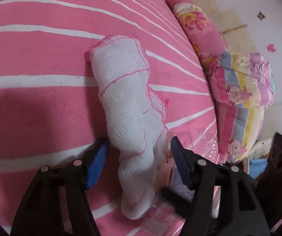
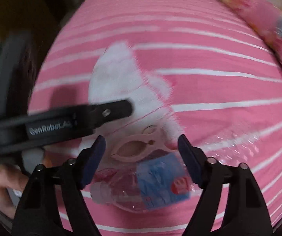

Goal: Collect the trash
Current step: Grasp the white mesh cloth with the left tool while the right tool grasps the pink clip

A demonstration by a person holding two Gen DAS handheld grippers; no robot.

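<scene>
A white gauze cloth with pink stitched edges (image 1: 129, 106) lies crumpled on the pink striped bed (image 1: 33, 55). My left gripper (image 1: 139, 147) is open, its blue pads on either side of the cloth's near end. In the right wrist view the cloth (image 2: 119, 74) is blurred, and the left gripper's black finger (image 2: 109, 112) reaches over it from the left. My right gripper (image 2: 141, 145) is open above a clear plastic bottle with a blue label (image 2: 160, 181) and a pink-white wrapper (image 2: 133, 147) lying on the bed.
A pink cartoon-print bolster (image 1: 196, 25) and a striped pillow (image 1: 245, 90) lie along the bed's right side by a white wall (image 1: 268, 4). Crinkled clear plastic (image 2: 235, 139) lies right of the bottle. Dark furniture (image 1: 278, 169) stands at lower right.
</scene>
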